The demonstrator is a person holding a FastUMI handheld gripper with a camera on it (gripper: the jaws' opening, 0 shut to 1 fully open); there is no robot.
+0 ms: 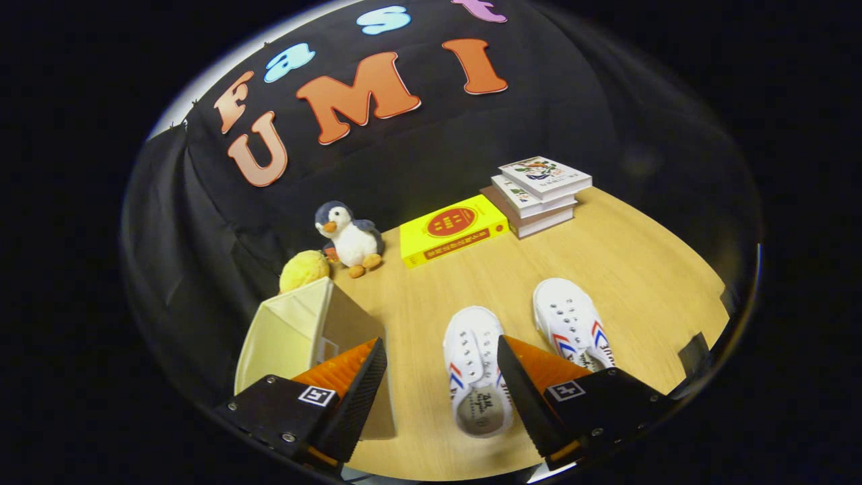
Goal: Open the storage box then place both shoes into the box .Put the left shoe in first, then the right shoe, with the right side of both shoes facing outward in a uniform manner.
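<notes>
Storage box point(306, 337), a cream fabric cube, stands on the wooden desk point(640, 269) partly behind the gripper's left finger, with what looks like its lid or top flap folded to a peak; whether it is fully closed I cannot tell. The gripper point(441, 387) hovers above the desk with its fingers spread wide and nothing between them but bare wood and part of a shoe. Two white canvas shoes lie just right of the box: the nearer shoe point(475, 367) sits between the fingers, close to the right one, heel opening toward the camera, and the other shoe point(572, 323) lies just beyond the right finger, partly hidden by it. Since opening comes first, I judge the best move is to swing left toward the box, keeping the fingers wide, and take the flap's free edge rather than its soft wall, which would likely buckle. Lifting slowly should keep the light box from sliding into the yellow plush ball point(304, 269) and penguin toy point(350, 237) just behind it. The yellow book point(452, 230) and stacked books point(539, 195) lie well apart, out of the way.
</notes>
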